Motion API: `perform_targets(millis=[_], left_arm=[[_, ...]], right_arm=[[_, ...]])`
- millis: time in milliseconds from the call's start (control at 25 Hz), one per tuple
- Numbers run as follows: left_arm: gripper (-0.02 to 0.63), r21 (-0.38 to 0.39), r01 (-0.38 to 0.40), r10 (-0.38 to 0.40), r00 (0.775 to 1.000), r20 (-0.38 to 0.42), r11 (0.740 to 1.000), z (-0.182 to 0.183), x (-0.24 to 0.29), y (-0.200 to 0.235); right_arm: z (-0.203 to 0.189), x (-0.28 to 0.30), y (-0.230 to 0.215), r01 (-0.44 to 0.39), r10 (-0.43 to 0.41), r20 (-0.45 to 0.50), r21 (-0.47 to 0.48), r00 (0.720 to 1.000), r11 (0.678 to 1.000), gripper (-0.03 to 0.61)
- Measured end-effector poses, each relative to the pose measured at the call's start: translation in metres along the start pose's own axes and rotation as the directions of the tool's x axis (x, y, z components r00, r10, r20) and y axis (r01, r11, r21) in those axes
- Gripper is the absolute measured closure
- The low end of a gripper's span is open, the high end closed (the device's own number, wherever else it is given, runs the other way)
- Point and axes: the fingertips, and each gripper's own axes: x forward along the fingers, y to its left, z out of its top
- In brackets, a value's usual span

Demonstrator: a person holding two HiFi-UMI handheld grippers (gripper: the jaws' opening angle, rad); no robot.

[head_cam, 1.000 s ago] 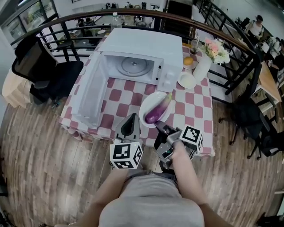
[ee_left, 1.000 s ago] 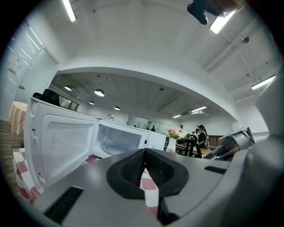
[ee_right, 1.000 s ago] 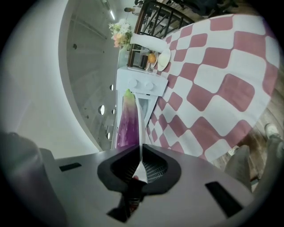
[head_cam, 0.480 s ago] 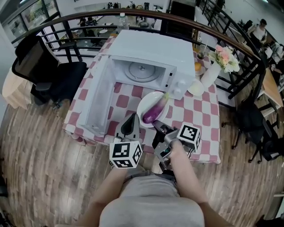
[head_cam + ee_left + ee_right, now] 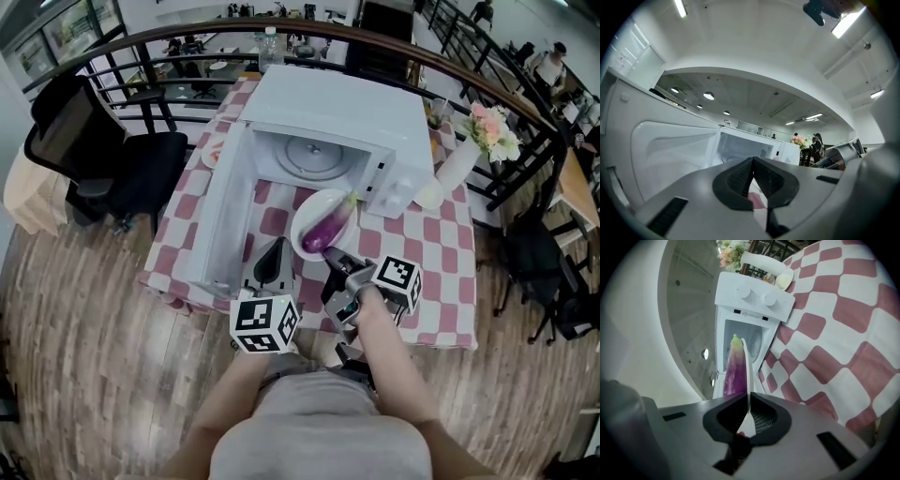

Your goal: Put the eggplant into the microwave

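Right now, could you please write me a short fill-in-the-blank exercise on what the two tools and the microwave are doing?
1. The right tool is shut on the rim of a white plate that carries a purple ____.
2. The door of the microwave stands ____.
3. The left tool is shut and holds ____.
Missing words: eggplant; open; nothing.
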Motion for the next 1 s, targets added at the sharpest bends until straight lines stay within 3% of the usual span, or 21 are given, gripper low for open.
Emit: perform_targets(millis=[360,1000], left_arm=[[0.611,0.083,0.041,-0.041,0.999,-0.002,0.996,0.007,0.024,0.010],[0.611,0.035,-0.021,0.020,0.999,0.048,0.999,0.027,0.075,0.028]], right_arm=[[0.014,0.035,0.009,0.000,0.001,0.096,-0.013,0.995,1.000,0.543],[0.059,0.091,0.011,0.018,-0.014,0.128,-0.031,0.992,0.999,0.542]])
